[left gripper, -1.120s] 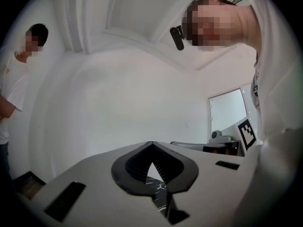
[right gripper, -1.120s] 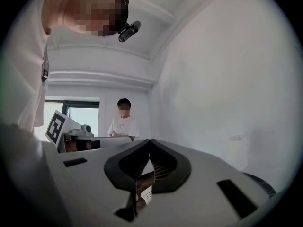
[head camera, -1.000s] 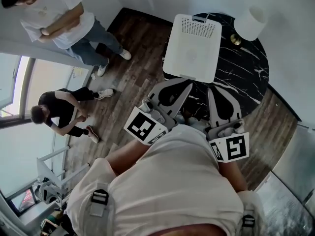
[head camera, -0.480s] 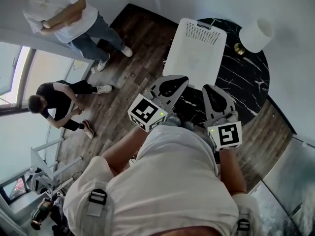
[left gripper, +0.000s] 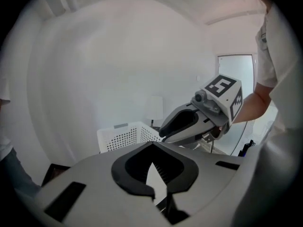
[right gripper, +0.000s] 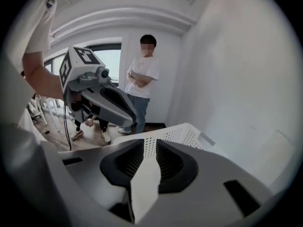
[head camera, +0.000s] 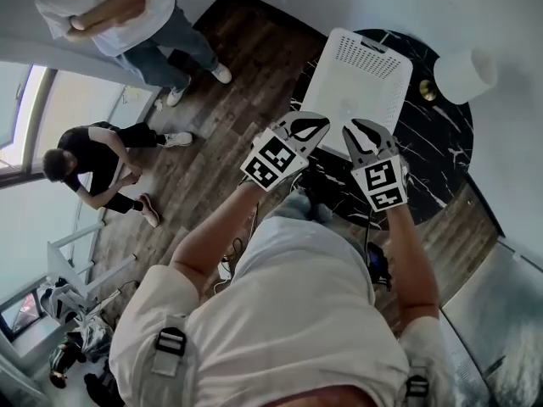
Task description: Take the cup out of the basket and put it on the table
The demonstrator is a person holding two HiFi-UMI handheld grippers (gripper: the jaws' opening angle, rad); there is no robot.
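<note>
The white perforated basket (head camera: 361, 79) stands on the round black marble table (head camera: 433, 155). Its inside looks plain white from above, and I cannot make out a cup in it. Both grippers hover side by side over the basket's near rim. My left gripper (head camera: 318, 125) has its jaws pressed together at the tips and holds nothing. My right gripper (head camera: 355, 131) shows a narrow gap between its pads, also empty. In the left gripper view the basket (left gripper: 125, 135) lies just beyond the jaws. In the right gripper view the basket (right gripper: 182, 134) is seen through the gap.
A white lamp (head camera: 465, 75) stands on the table beyond the basket's right corner. Two people are on the wooden floor to the left, one standing (head camera: 127, 11) and one crouched (head camera: 93, 164). White walls close in behind the table.
Both grippers have lifted from in front of the body and moved forward to the basket's near edge. The basket has stayed where it was.
</note>
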